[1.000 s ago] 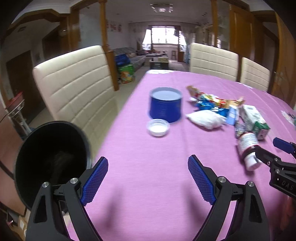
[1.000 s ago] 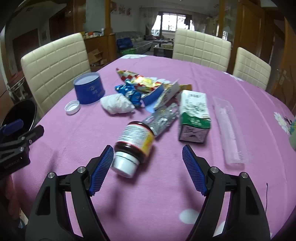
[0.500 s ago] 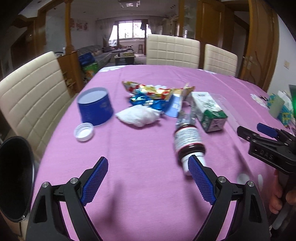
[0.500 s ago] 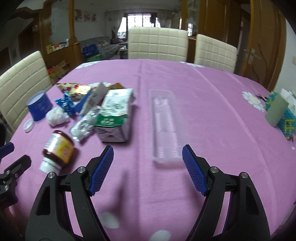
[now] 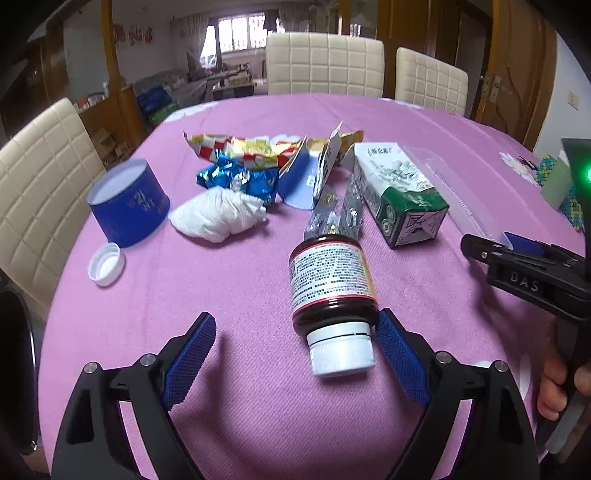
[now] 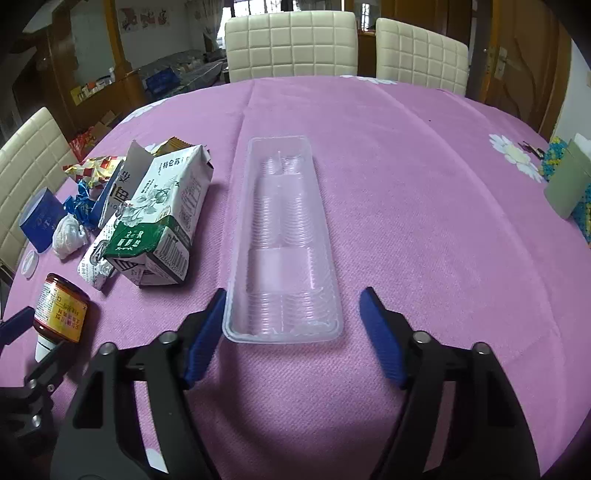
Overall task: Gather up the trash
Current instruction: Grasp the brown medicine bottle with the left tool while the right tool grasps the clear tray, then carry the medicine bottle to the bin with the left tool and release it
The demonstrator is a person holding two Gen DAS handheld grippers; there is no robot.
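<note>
Plastic tray (image 6: pixel 282 240) between right gripper (image 6: pixel 293 332) (untouched)

Bench (image 6: pixel 406 155) under purple cloth, white daisy print (image 6: pixel 515 155) near right edge. Cream quilted chairs (image 6: pixel 291 44) along far side, another chair (image 5: pixel 37 184) at left. Wooden door (image 6: pixel 517 59) at right, wooden pillar (image 5: pixel 110 70) left. Bright window (image 5: pixel 240 33) with curtains far back, sofa (image 5: pixel 173 88) below it. Daylight, soft.
</note>
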